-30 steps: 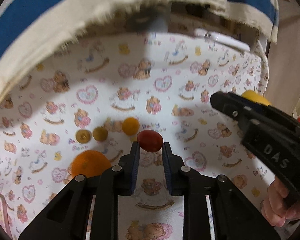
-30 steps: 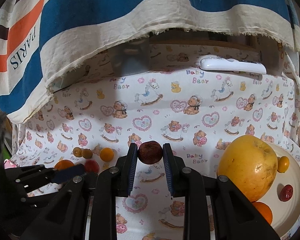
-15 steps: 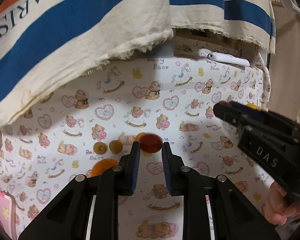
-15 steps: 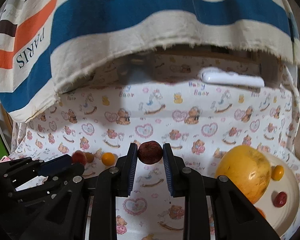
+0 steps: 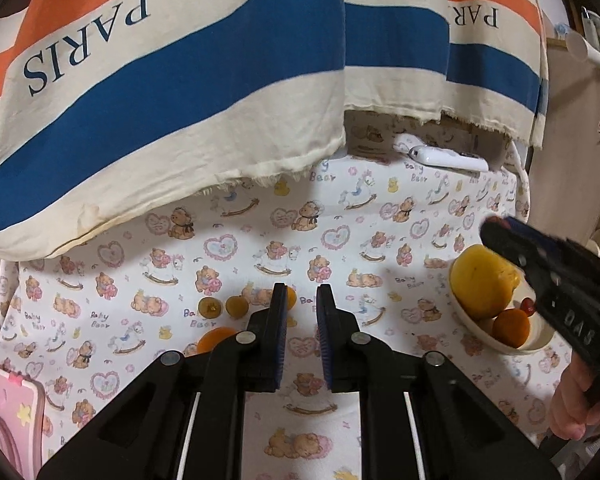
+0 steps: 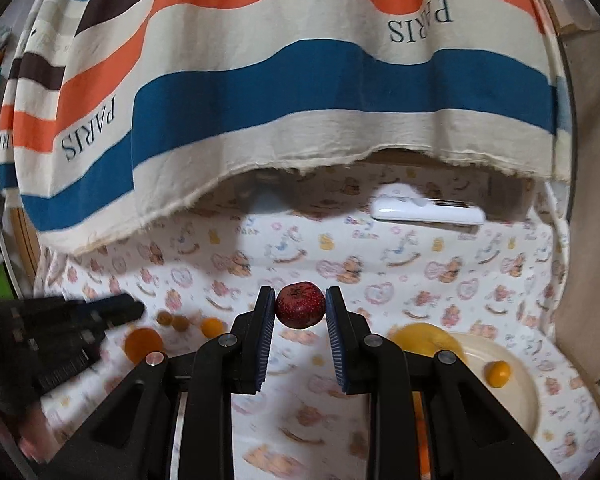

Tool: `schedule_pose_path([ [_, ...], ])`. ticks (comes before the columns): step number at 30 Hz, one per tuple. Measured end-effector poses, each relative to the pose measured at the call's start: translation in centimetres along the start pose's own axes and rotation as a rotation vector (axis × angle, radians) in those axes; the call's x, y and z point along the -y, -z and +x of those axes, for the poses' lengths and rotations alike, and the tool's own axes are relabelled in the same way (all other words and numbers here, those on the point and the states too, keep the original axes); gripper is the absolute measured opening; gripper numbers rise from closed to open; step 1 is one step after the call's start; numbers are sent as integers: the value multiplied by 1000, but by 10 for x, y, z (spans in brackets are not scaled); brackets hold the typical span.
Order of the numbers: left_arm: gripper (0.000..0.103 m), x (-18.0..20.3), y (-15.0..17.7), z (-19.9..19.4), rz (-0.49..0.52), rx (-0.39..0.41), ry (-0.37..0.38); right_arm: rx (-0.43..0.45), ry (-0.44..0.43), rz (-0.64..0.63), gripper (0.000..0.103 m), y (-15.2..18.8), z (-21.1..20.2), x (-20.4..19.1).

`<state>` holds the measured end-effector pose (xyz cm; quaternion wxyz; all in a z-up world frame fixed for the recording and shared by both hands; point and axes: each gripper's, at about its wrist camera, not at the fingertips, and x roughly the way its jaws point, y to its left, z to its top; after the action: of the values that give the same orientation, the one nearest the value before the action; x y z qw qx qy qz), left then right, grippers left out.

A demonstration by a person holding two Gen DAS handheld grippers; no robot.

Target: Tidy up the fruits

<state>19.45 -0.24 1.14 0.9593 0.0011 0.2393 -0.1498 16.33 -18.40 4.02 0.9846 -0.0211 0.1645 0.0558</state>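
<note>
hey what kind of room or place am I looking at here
Most likely a home, perhaps a child's room or a living space. The surface is covered by a baby-bear print cloth, a striped PARIS fabric hangs over the back, and a white remote control lies near loose fruit and a cream bowl.

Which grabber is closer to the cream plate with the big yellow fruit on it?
Right. The right gripper, holding a small dark red fruit, hangs just over the cream plate. The left gripper is across the cloth, by the loose orange fruits.
</note>
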Motion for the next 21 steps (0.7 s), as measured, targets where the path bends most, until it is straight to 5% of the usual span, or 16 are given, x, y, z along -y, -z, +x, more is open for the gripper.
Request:
schedule_pose_path([
  [13, 14, 15, 1, 2, 64, -27, 3, -31, 53, 50, 27, 20, -14, 47],
  [21, 16, 18, 4, 40, 31, -169, 66, -24, 46, 99, 27, 17, -17, 60],
])
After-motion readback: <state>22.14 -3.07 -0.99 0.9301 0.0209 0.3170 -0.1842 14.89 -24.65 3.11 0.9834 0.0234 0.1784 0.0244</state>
